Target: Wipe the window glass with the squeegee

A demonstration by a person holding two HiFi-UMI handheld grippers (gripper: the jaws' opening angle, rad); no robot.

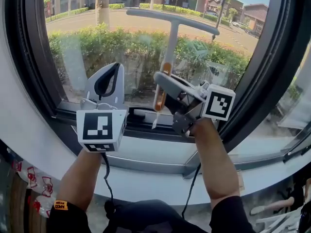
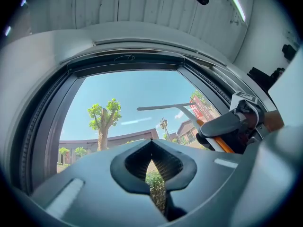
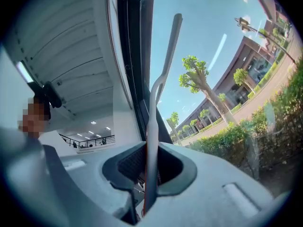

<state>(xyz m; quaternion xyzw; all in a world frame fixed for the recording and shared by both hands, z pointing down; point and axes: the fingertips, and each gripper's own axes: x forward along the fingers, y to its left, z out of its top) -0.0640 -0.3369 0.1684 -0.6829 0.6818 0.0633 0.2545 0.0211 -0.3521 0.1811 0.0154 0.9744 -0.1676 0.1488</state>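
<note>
The squeegee (image 1: 173,38) stands upright against the window glass (image 1: 121,47), its grey T-shaped blade bar across the top of the pane and its orange handle pointing down. My right gripper (image 1: 163,81) is shut on that handle, just above the lower frame. In the right gripper view the squeegee's stem (image 3: 158,89) rises from between the jaws of the right gripper (image 3: 150,164). My left gripper (image 1: 108,79) hangs to the left of the handle, shut and holding nothing. The left gripper view has the left gripper (image 2: 152,148) facing the glass, with the squeegee (image 2: 165,107) off to its right.
A thick black window frame (image 1: 29,57) curves round the pane, with a white sill (image 1: 155,154) under it. A second pane (image 1: 277,125) adjoins on the right. Red-and-white packets (image 1: 34,188) lie low at the left. A hedge and a street are outside.
</note>
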